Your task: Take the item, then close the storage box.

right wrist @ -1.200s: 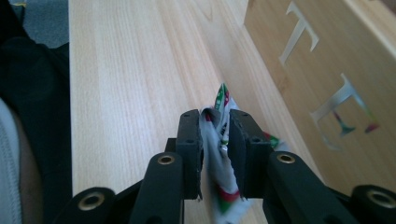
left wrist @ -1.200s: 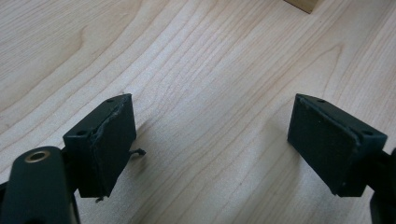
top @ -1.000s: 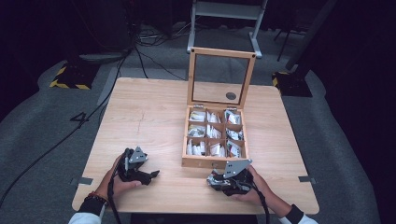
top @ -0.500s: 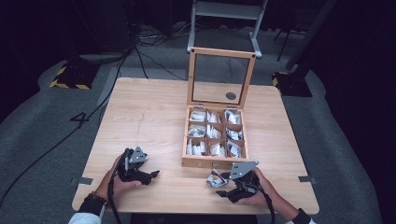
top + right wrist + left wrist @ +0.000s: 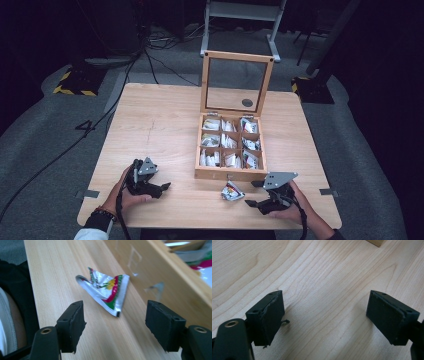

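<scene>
Beside box [image 5: 230, 174] front | packet [image 5: 232, 191] | right gripper [image 5: 256, 194] apart, jaws just opened

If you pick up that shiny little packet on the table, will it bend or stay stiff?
The packet probably bends easily: its foil already looks crumpled and creased. It seems thin and flat, so likely very light and unlikely to roll. The glossy surface may slip between the right gripper pads.

- Light-wood square table [image 5: 160, 125], bare grain, on grey carpet floor [image 5: 45, 150].
- Black cables [image 5: 150, 55] trail across the carpet past the table's far left corner.
- Yellow-black striped floor marker [image 5: 74, 85] far left.
- Pale metal frame stand [image 5: 242, 12] beyond the far edge.
- Surroundings dark.
</scene>
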### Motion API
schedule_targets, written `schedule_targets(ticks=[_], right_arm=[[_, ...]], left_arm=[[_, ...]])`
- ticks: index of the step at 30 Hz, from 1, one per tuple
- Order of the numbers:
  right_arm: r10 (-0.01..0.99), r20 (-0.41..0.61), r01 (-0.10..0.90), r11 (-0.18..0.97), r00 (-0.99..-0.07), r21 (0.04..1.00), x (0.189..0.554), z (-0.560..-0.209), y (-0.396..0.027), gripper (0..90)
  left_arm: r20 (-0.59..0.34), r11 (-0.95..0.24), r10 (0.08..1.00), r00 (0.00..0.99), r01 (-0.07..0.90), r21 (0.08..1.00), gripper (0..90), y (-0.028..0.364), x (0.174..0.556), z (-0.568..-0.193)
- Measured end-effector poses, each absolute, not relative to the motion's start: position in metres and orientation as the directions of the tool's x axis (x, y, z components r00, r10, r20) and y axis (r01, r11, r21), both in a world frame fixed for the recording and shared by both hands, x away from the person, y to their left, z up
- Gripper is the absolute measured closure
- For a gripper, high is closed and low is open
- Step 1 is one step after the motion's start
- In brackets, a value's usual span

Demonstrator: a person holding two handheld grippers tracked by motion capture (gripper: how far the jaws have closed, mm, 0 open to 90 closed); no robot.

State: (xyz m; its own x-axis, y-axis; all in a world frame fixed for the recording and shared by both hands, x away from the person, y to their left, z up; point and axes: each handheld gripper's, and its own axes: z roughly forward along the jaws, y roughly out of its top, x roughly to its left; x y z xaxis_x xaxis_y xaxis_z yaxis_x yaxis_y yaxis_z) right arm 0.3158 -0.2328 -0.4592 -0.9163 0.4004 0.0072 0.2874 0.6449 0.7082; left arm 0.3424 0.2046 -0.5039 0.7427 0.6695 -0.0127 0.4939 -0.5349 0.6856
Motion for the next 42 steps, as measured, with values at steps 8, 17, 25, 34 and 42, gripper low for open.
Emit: schedule_targets(ticks=[8, 17, 25, 34, 42], right_arm=[[0.454, -0.004, 0.310, 0.614, -0.891, 0.726, 0.320, -0.454, -0.261, 32.8], [0.512, -0.032, 0.324, 0.589, -0.858, 0.740, 0.326, -0.445, -0.287, 37.7], [0.611, -0.050, 0.364, 0.534, -0.790, 0.764, 0.347, -0.444, -0.302, 37.1], [0.684, -0.024, 0.402, 0.457, -0.729, 0.794, 0.373, -0.435, -0.322, 37.5], [0.722, -0.034, 0.403, 0.423, -0.691, 0.811, 0.403, -0.417, -0.326, 36.6]], left_arm=[[0.034, -0.578, 0.654, 0.756, 0.470, 0.667, 16.1, 0.201, 0.343, -0.499], [-0.026, -0.573, 0.610, 0.792, 0.464, 0.675, 17.0, 0.199, 0.348, -0.496], [-0.042, -0.530, 0.625, 0.780, 0.464, 0.710, 18.1, 0.202, 0.351, -0.487], [-0.055, -0.486, 0.639, 0.767, 0.458, 0.744, 18.9, 0.206, 0.367, -0.468], [-0.045, -0.434, 0.663, 0.747, 0.433, 0.790, 18.8, 0.194, 0.402, -0.441]])
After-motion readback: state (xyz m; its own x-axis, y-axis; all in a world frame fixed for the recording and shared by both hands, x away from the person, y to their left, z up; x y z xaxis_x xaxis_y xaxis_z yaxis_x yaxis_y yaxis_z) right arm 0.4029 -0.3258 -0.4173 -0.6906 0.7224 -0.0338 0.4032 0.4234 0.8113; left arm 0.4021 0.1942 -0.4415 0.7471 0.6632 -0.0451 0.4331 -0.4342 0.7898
